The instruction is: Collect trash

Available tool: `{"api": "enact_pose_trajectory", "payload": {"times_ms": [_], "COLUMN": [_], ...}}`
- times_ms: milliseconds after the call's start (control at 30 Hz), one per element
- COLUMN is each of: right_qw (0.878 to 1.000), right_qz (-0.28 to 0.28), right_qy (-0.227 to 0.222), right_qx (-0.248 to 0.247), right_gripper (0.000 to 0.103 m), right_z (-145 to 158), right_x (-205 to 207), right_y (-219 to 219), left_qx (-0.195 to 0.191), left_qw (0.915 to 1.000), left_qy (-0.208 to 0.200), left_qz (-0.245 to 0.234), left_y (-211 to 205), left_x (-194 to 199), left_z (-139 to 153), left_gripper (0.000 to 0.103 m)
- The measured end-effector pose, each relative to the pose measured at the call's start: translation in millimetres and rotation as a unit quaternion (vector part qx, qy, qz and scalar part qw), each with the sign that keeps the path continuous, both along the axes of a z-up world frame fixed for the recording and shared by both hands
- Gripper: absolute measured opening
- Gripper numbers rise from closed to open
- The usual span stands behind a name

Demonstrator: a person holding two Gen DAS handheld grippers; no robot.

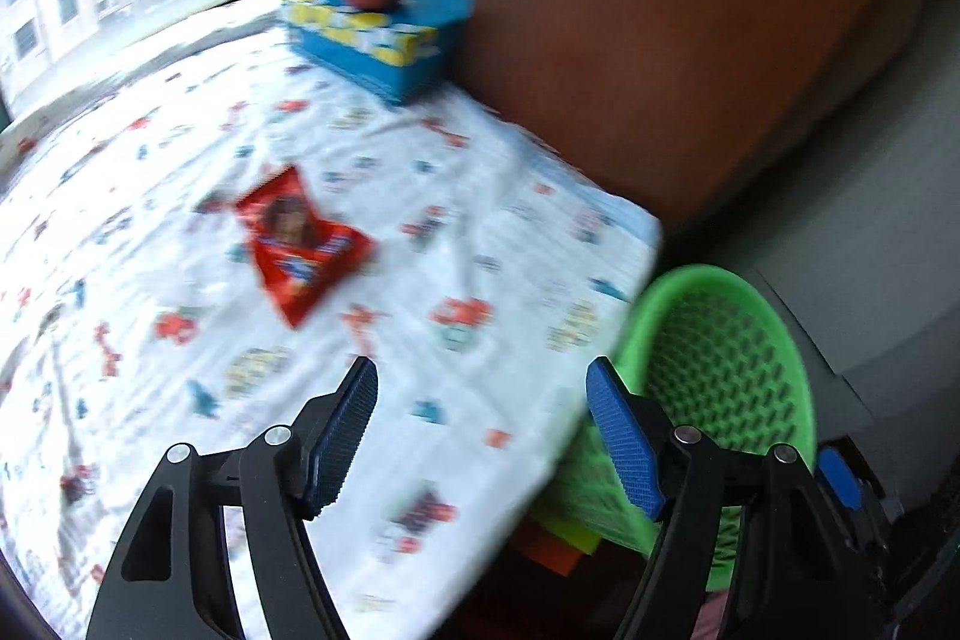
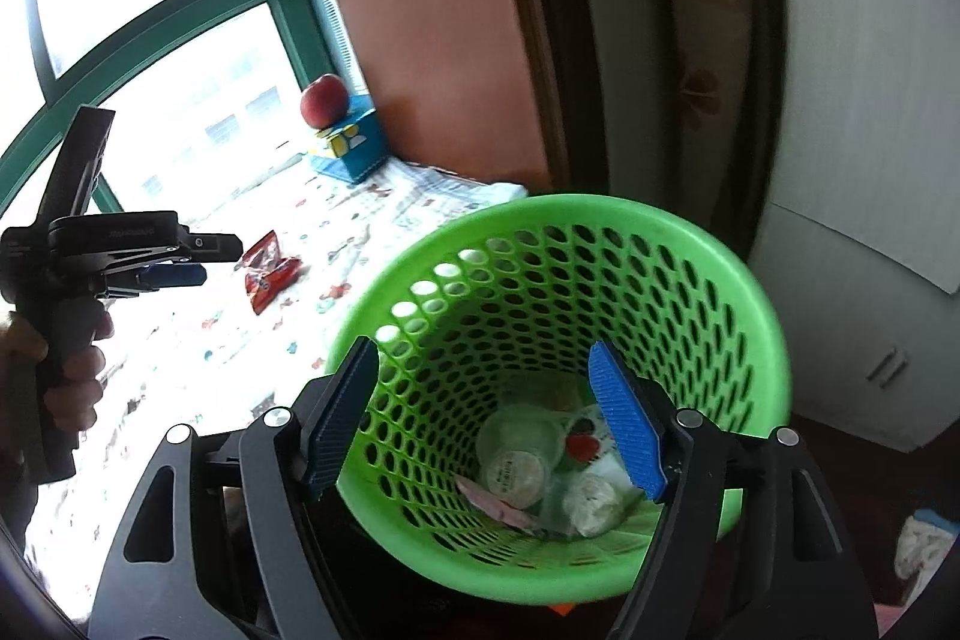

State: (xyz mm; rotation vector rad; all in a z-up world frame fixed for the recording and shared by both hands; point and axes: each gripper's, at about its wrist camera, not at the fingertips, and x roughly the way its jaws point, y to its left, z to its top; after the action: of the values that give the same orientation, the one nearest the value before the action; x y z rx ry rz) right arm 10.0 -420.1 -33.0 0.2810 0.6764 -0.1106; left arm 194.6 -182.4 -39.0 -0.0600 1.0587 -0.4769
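I am holding the left hand-held gripper (image 1: pixel 483 436) wide and empty above the worktop (image 1: pixel 180 370). The red wrapper (image 1: pixel 300 244) is lying flat ahead of it and slightly to its left, well apart from the fingers. The right hand-held gripper (image 2: pixel 483 418), also wide and empty, is hovering over the green bin (image 2: pixel 762 316), which already holds trash. I judge the wrapper is next: I should be lowering the left fingers astride a raised edge, since flat foil slips.
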Motion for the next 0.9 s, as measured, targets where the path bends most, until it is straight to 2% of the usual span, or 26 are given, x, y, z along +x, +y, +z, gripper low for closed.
{"api": "enact_pose_trajectory", "payload": {"times_ms": [67, 100, 333, 467, 633, 900], "right_qw": [1.0, 1.0, 0.999, 0.998, 0.997, 0.995], "right_qz": [0.008, 0.012, 0.04, 0.057, 0.074, 0.095], "right_qy": [0.001, 0.002, 0.005, 0.008, 0.014, 0.03], "right_qx": [0.0, -0.002, 0.0, 0.001, 0.002, 0.006], "right_gripper": [0.073, 0.073, 0.073, 0.073, 0.073, 0.073], "right_z": [0.3, 0.6, 1.2, 0.3, -2.9, -12.6], "right_x": [5.3, 8.3, 31.1, 47.1, 68.5, 101.2], "right_y": [6.7, 10.4, 35.5, 49.7, 66.6, 91.4], "left_qx": [0.011, 0.016, 0.053, 0.05, 0.036, 0.01], "left_qw": [0.9998, 0.9995, 0.9954, 0.9931, 0.9925, 0.992], "left_qy": [-0.004, -0.006, -0.02, -0.007, 0.015, 0.043], "left_qz": [0.017, 0.025, 0.077, 0.105, 0.116, 0.118], "left_y": [17.2, 23.9, 78.7, 107.8, 132.1, 142.9], "left_x": [10.8, 15.1, 52.5, 74.4, 96.8, 122.7], "left_z": [-1.2, -2.5, -14.7, -26.4, -47.0, -77.3], "left_gripper": [0.071, 0.075, 0.076, 0.077, 0.077, 0.077]}}
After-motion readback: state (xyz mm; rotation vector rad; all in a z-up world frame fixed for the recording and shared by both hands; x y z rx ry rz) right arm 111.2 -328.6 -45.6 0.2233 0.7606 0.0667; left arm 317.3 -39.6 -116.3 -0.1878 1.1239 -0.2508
